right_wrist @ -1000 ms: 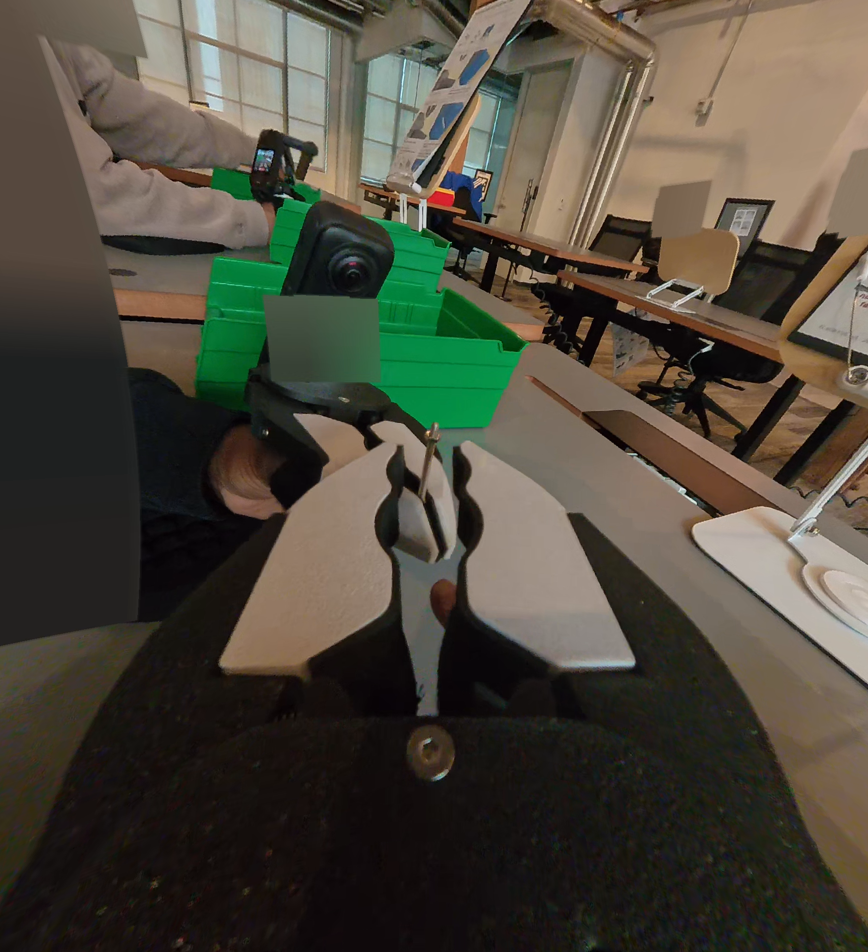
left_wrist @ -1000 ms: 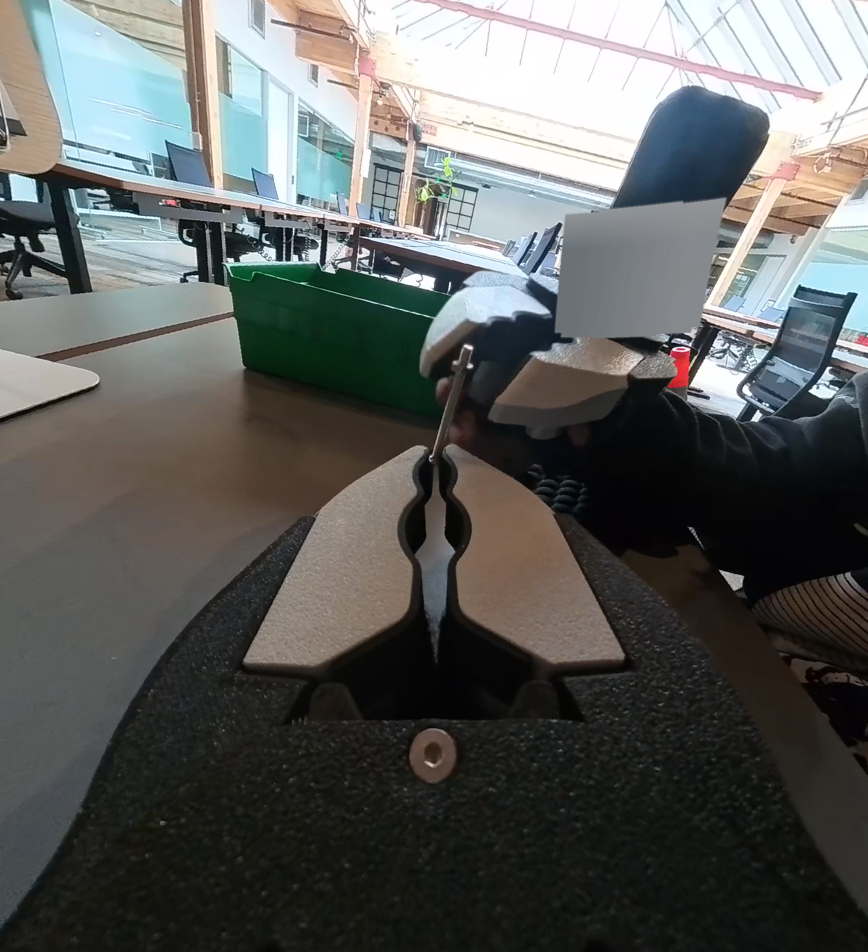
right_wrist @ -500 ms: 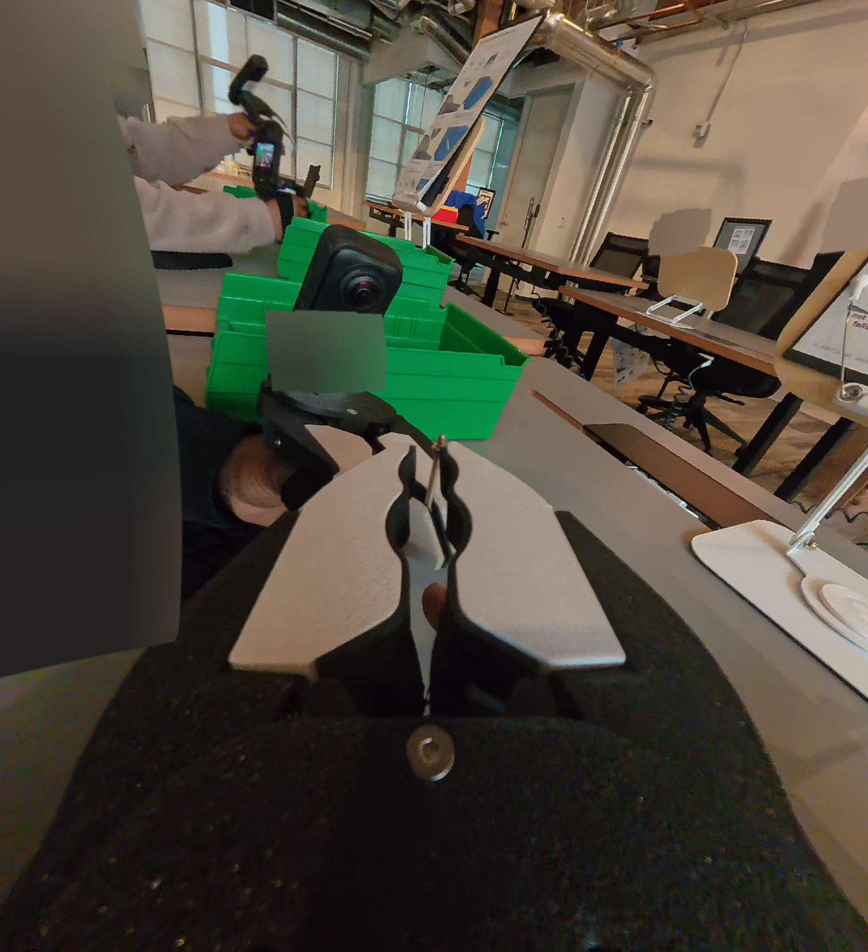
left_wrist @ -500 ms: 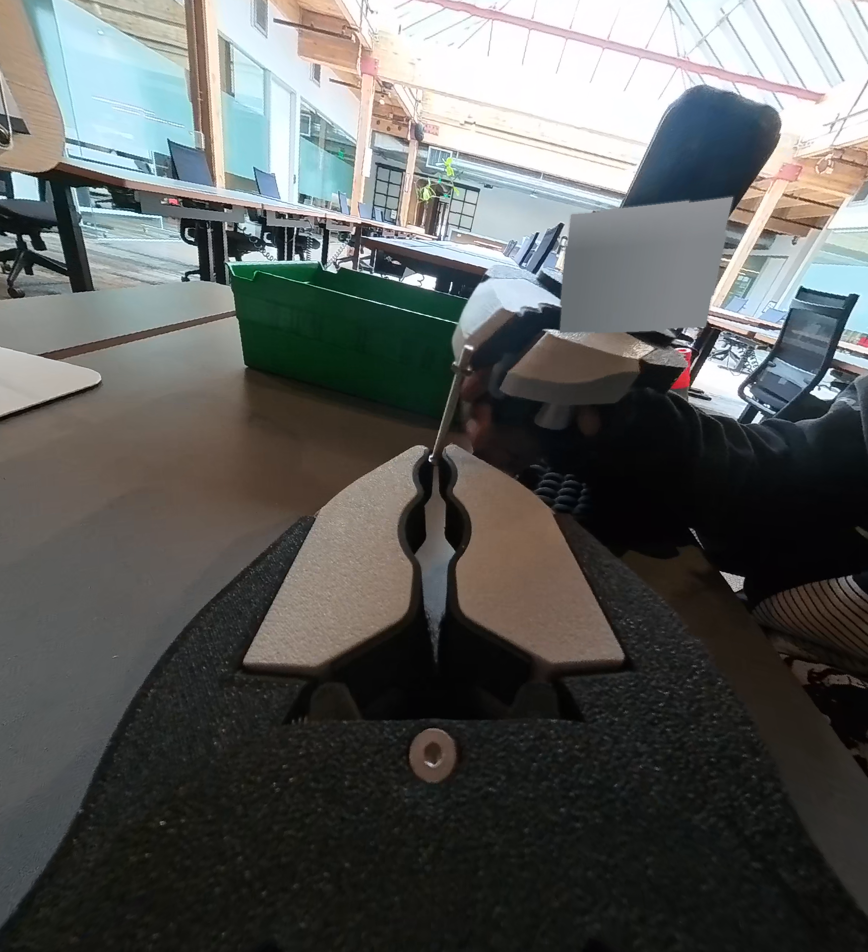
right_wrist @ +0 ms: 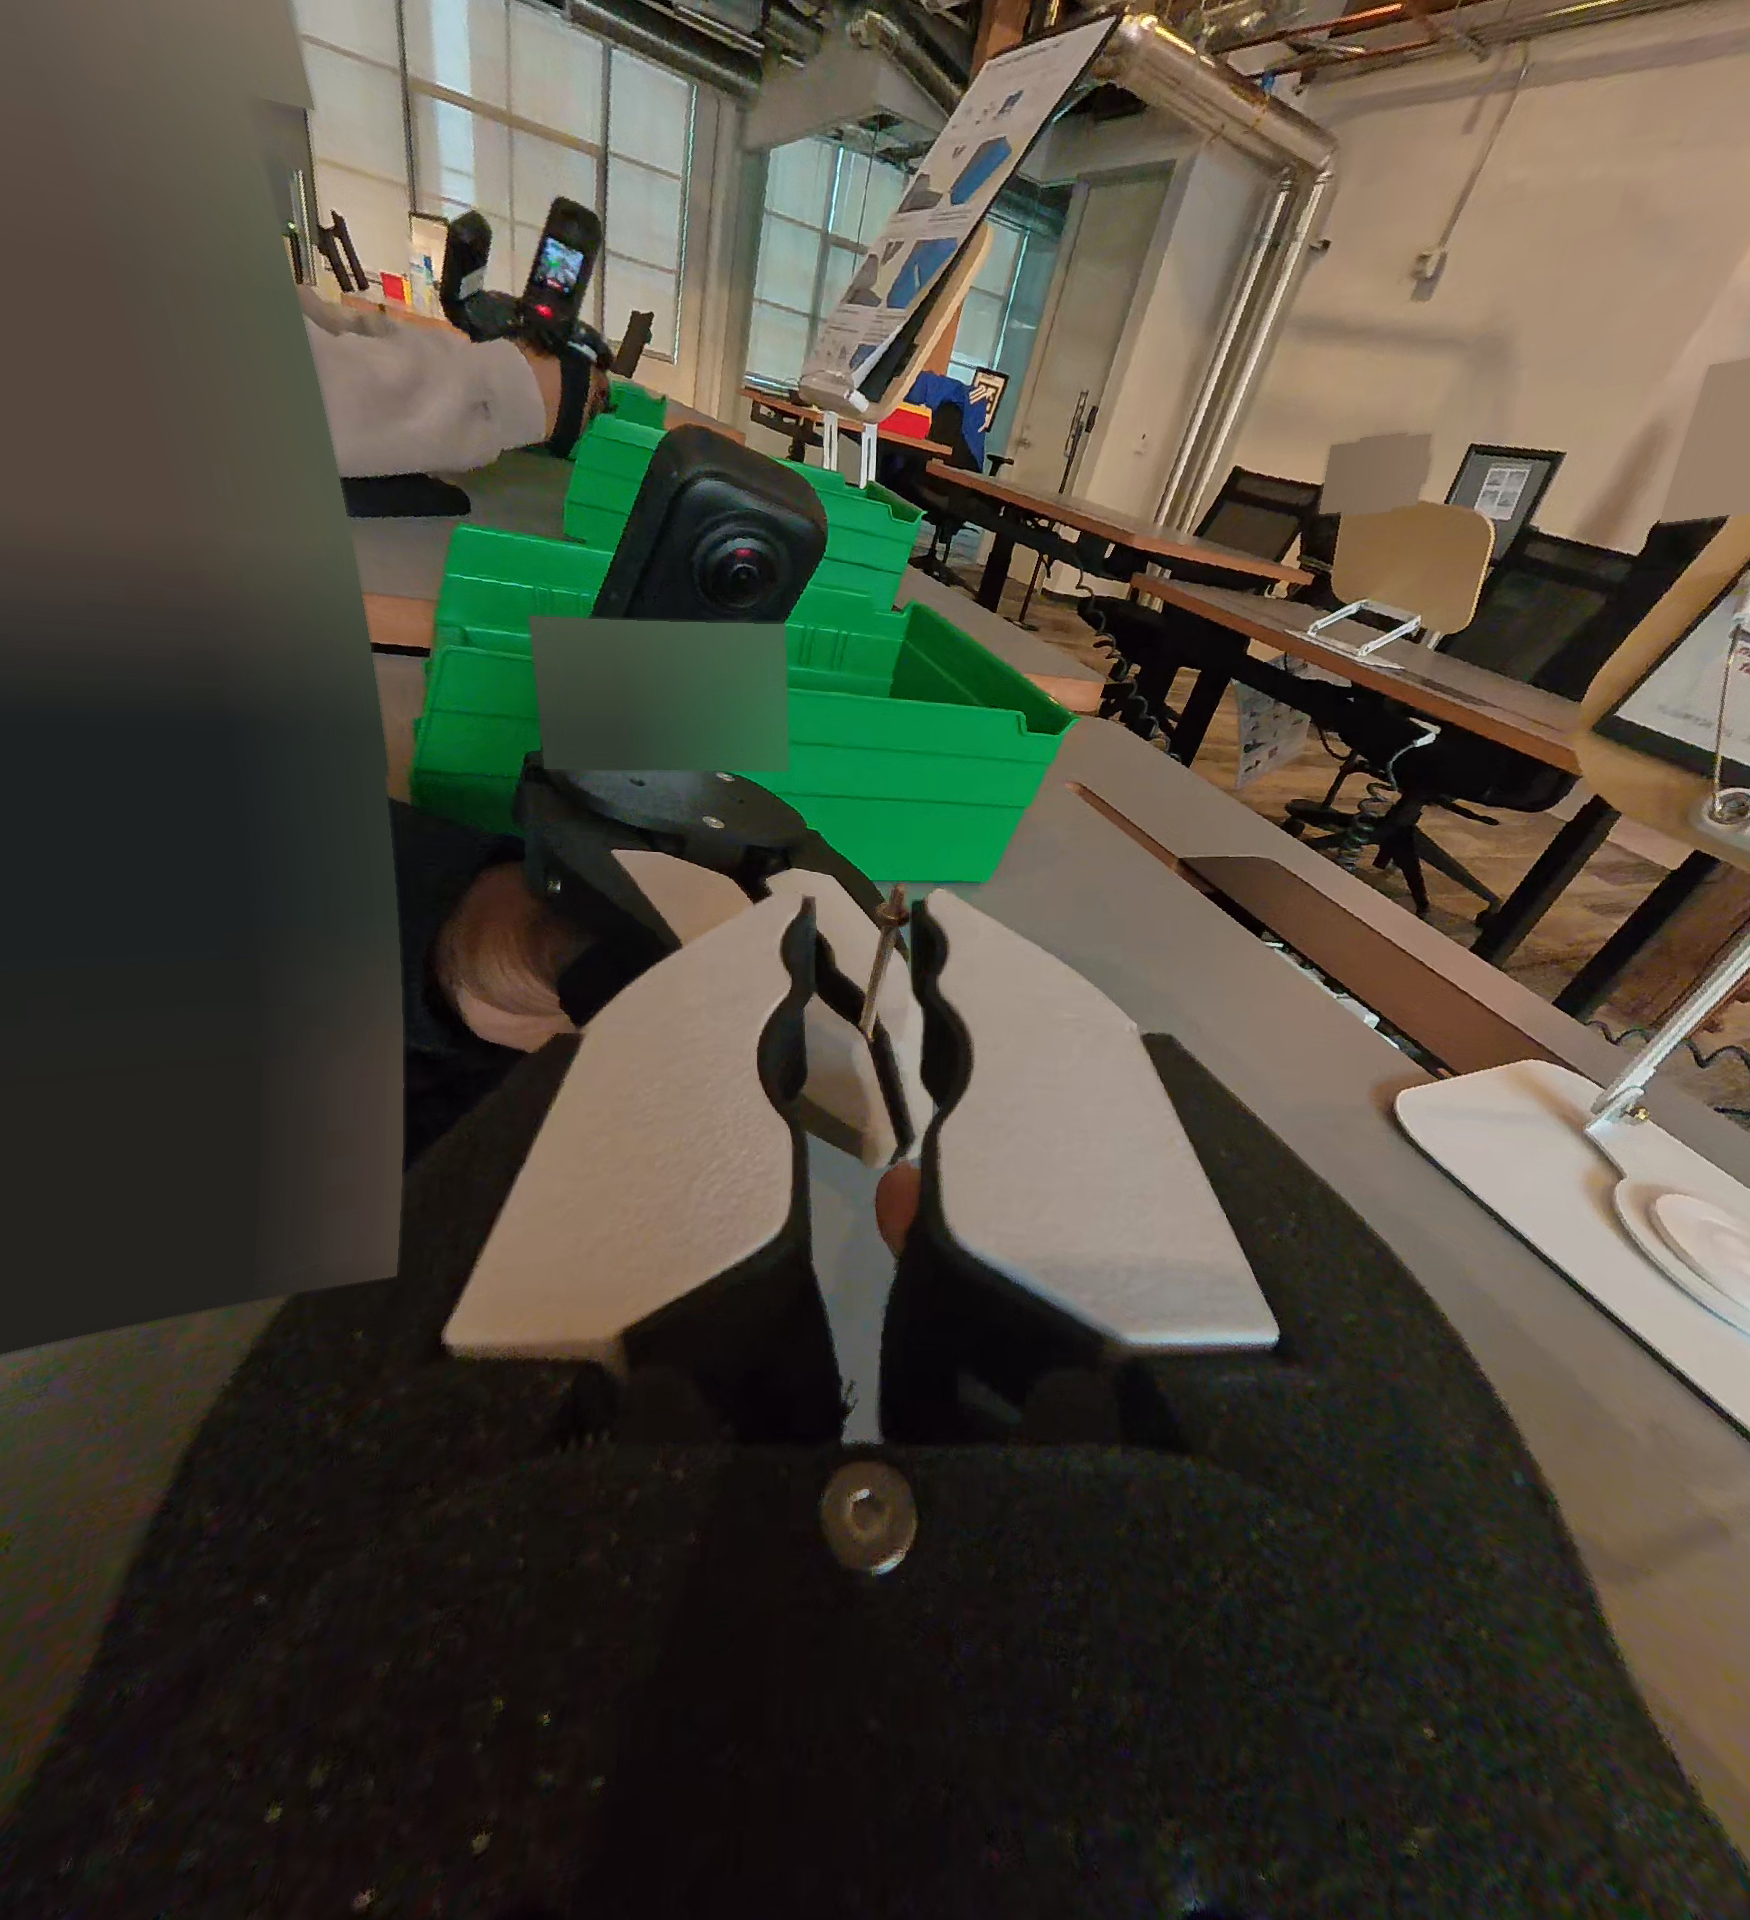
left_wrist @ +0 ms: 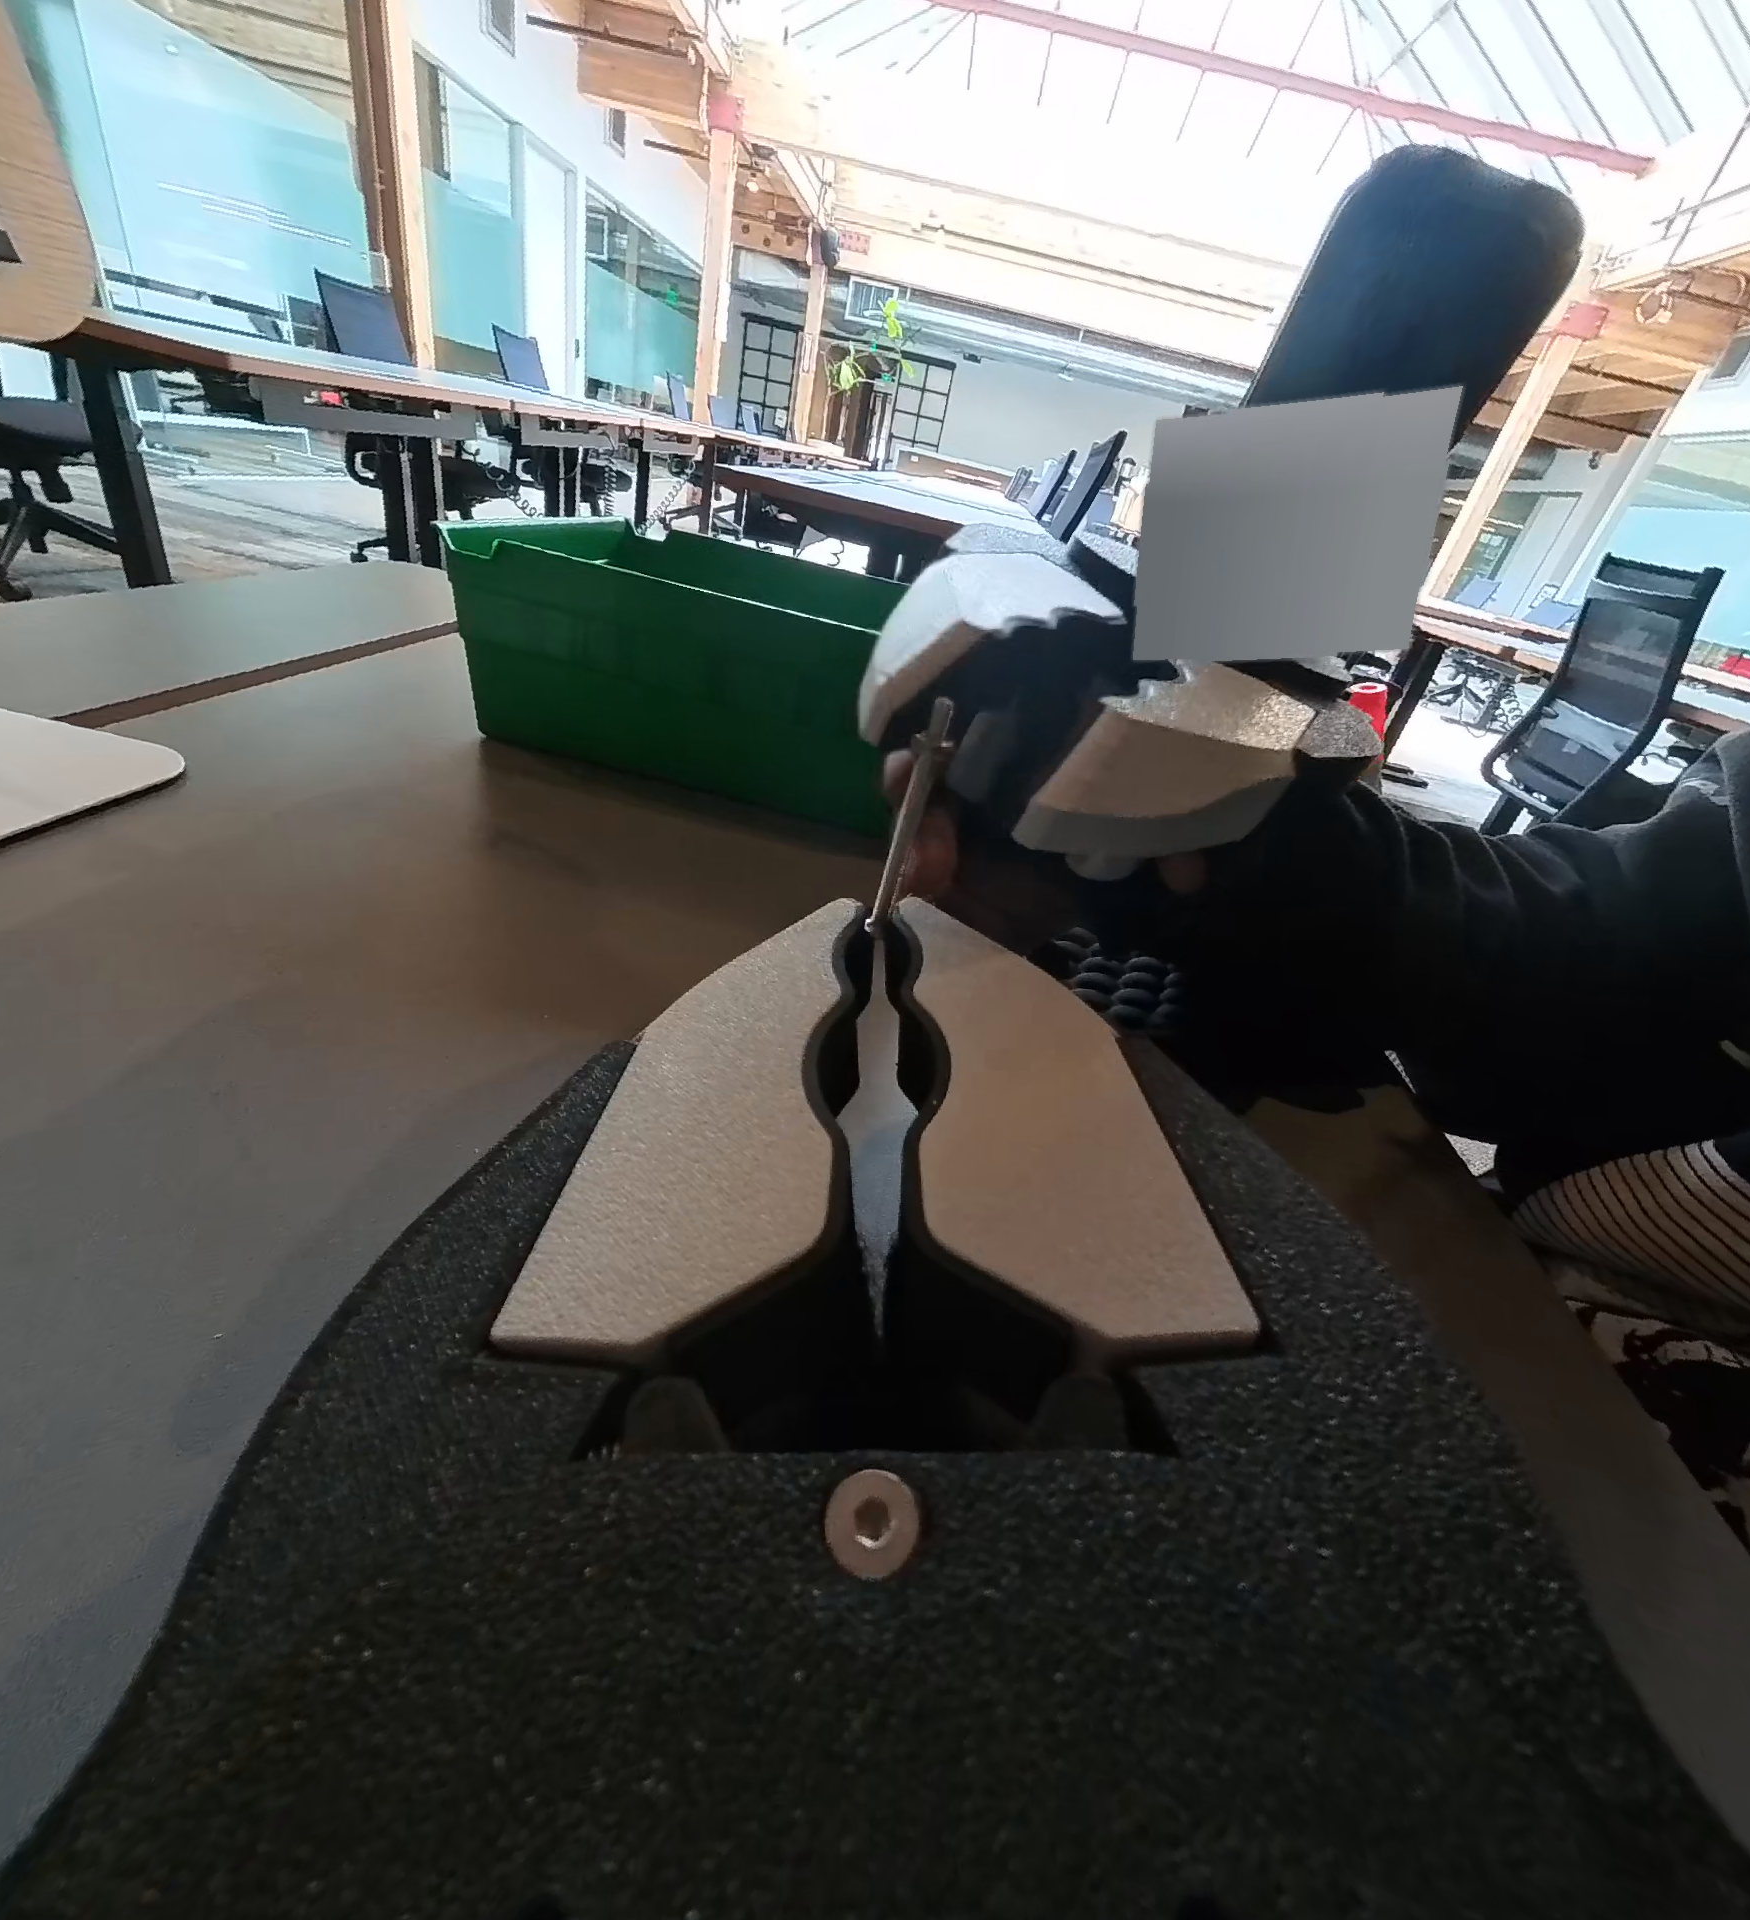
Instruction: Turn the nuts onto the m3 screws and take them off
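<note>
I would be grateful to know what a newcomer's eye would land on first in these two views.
Most striking is the thin metal screw standing up from the closed tips of the left gripper, a small nut near its top. The right gripper hangs around that top end with its fingers apart. Behind them a bright green bin sits on the dark table.

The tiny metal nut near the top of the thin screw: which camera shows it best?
The left wrist view: the small metal nut stands out sideways on the thin metal screw, against the other gripper. The right wrist view shows it smaller, between open pale fingers.
</note>
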